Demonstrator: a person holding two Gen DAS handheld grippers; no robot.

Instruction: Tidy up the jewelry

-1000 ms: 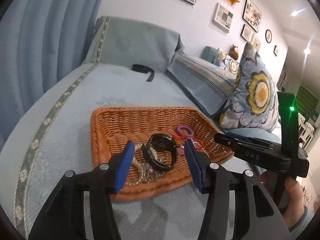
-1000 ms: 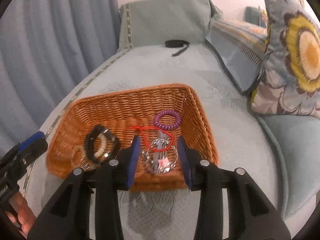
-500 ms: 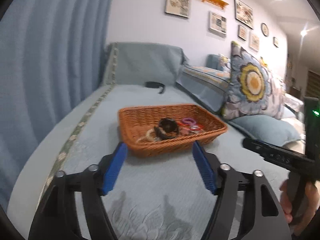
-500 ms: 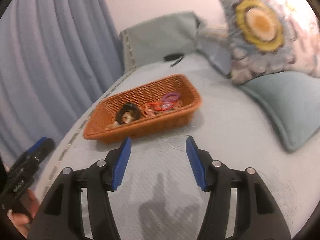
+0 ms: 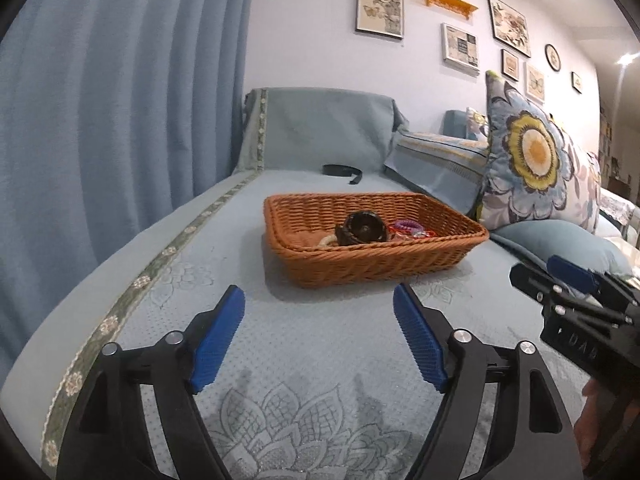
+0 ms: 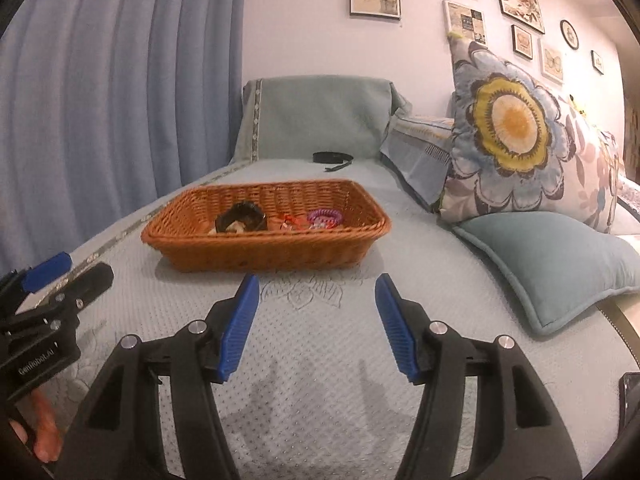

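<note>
Left gripper (image 5: 319, 338): jaws wide apart, empty, above the quilted sofa cover (image 5: 304, 360). Woven wicker basket (image 6: 256, 246), rectangular, well ahead, contains a black watch (image 6: 241, 217) and a purple coil band (image 6: 325, 216). Right gripper (image 6: 316, 326): jaws spread, empty. Only the right view shows the plain teal cushion (image 6: 560, 264) fully.

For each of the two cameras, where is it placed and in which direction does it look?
Left wrist: sits on the left tongs, low over the sofa seat, facing the wicker basket; the right tongs and some fingers show at its right edge.
Right wrist: sits on the right tongs, facing the same basket; the left tongs and a hand show at its left edge.
Shared: basket, black strap, floral pillow, wall pictures.
</note>
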